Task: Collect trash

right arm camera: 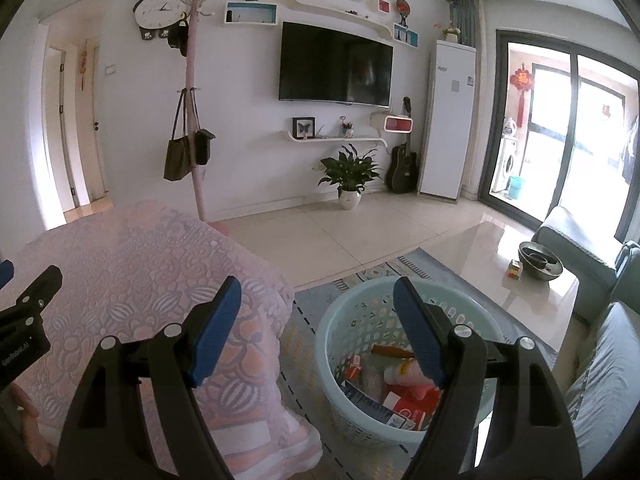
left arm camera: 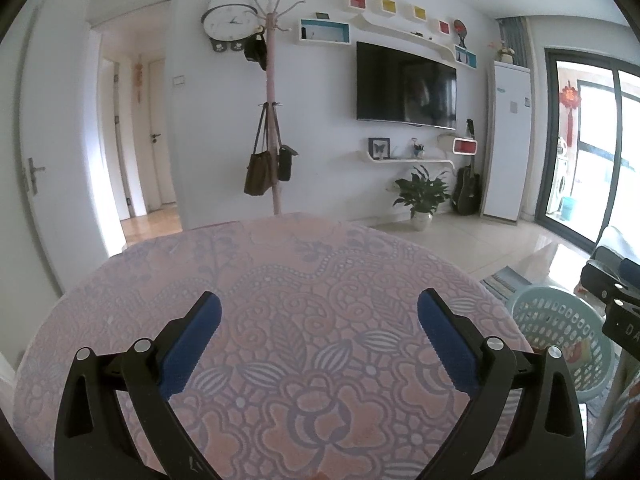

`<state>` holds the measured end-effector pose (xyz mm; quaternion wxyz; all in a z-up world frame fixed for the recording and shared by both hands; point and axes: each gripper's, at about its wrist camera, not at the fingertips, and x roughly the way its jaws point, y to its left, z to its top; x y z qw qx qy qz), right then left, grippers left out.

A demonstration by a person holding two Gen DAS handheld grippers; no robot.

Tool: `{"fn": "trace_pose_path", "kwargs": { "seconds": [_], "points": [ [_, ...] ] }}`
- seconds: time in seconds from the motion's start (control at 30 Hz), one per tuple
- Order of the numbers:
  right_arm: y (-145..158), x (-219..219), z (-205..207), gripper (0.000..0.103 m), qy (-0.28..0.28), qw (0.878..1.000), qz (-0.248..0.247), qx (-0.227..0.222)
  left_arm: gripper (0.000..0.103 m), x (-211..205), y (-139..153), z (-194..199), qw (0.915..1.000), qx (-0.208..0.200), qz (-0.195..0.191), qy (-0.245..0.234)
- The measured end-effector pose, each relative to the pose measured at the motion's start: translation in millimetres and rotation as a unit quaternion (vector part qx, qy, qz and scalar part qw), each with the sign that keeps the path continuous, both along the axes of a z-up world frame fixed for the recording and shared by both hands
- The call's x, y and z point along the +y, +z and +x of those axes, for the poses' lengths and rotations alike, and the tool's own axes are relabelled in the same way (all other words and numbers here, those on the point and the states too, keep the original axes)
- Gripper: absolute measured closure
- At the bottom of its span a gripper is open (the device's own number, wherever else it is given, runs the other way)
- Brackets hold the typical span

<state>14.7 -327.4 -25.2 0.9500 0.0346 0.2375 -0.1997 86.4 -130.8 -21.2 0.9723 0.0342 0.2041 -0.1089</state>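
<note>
Both grippers wide open, nothing held; trash is in the basket.

Left gripper (left arm camera: 319,338) sits over the table (left arm camera: 280,280) with the pink floral cloth, jaws spread wide, only cloth between the blue pads (left arm camera: 192,354). Right gripper (right arm camera: 318,328) is past the table's right edge, jaws also spread wide and empty, right finger above the light blue basket (right arm camera: 340,320). Basket stands on the rug (right arm camera: 308,304) just beside the table. The trash (right arm camera: 404,396) lies at its bottom: red and white packets, a dark blue box, other wrappers. Exact items too small to tell.
</note>
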Motion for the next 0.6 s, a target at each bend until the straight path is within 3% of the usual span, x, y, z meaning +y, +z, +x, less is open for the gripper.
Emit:
{"fn": "trace_pose_path", "kwargs": {
  "seconds": [0.2, 0.6],
  "points": [
    [-8.1, -4.7, 7.0, 0.029, 0.011, 1.0, 0.009, 0.022, 0.008, 2.3, 0.0, 1.1, 1.0, 0.002, -0.002, 0.0],
    [-4.7, 0.0, 6.2, 0.029, 0.014, 1.0, 0.004, 0.015, 0.008, 4.3, -2.3, 2.4, 1.0, 0.0, 0.0, -0.002]
  ]
}}
